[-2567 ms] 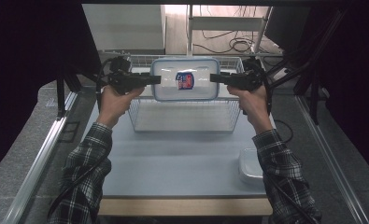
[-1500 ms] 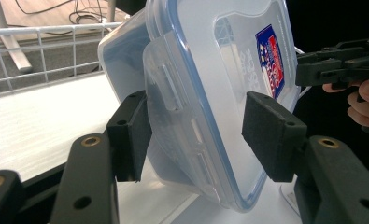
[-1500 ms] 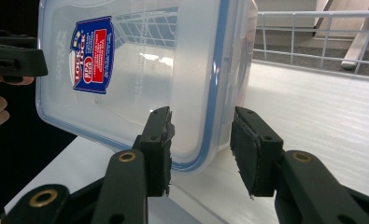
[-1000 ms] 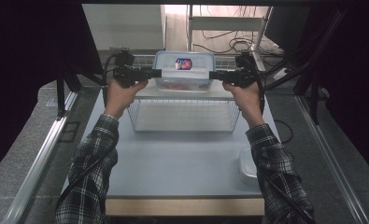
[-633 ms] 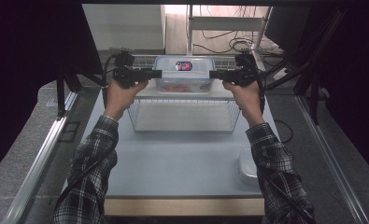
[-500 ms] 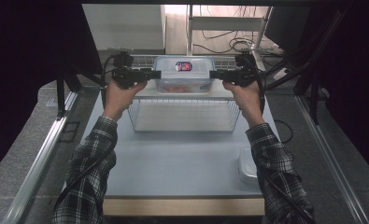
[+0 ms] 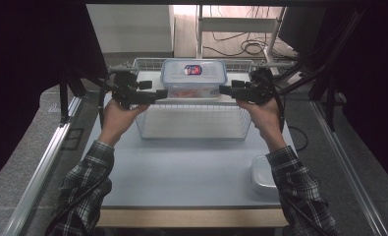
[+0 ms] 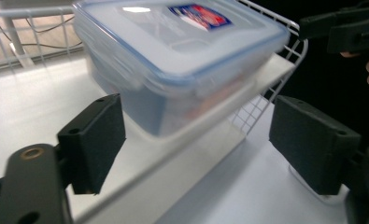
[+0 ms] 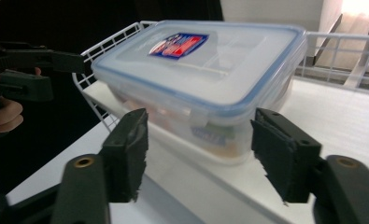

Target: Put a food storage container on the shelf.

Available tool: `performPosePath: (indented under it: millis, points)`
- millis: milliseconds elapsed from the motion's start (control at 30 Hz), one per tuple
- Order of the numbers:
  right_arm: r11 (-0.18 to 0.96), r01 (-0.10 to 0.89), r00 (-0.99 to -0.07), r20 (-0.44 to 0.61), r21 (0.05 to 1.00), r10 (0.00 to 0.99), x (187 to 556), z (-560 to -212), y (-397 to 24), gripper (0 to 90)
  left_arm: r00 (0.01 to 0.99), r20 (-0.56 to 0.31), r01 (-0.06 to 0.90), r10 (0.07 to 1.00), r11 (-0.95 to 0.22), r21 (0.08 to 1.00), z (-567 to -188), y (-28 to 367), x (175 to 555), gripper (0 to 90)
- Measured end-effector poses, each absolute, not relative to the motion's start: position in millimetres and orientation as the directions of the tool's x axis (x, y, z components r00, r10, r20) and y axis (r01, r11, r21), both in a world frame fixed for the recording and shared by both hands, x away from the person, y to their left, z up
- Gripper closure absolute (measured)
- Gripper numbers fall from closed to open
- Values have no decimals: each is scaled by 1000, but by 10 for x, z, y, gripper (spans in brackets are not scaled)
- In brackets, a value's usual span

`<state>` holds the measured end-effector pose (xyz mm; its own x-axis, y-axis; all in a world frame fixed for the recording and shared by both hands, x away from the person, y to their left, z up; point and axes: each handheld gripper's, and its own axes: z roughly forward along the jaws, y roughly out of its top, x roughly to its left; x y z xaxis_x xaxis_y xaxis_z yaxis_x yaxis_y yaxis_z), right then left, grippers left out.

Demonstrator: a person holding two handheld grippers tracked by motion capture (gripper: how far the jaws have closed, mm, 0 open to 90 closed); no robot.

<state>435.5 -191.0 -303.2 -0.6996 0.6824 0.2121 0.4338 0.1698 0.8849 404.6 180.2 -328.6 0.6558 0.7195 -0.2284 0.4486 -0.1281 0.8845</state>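
A clear plastic food box with a blue-rimmed lid and a red-and-blue label stands on a white board at the back of a wire basket. My left gripper is at the box's left end and my right gripper at its right end. Both have just been opening their jaws. In the left gripper view the box lies just ahead of the open left gripper, untouched by the pads. The right gripper view has the box ahead of the open right gripper, also untouched.
A second clear lidded container lies near the table's front right corner. The basket's wire rim rises around the board. Dark frame posts stand at both sides. Cables trail on the floor behind.
The box was carried back over the basket and set on the white board. Both grippers have since opened and drawn a little sideways off its ends.
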Motion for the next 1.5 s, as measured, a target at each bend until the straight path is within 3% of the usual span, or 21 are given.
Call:
performPosePath:
  millis: [600,1000,1500]
  points:
    - [268,352,-769,113,897,629,3823,-3402,-1929,121,716,-200,444,669,-214,870,-3750,1639,3497,50]
    - [307,325,-788,77,894,611,3530,-3657,-2016,68,726,-109,389,679,-275,879,-4067,1562,3136,31]
    - [362,339,-795,58,868,604,3236,-4049,-2092,23,701,-81,393,708,-289,873,-4402,1611,2784,36]
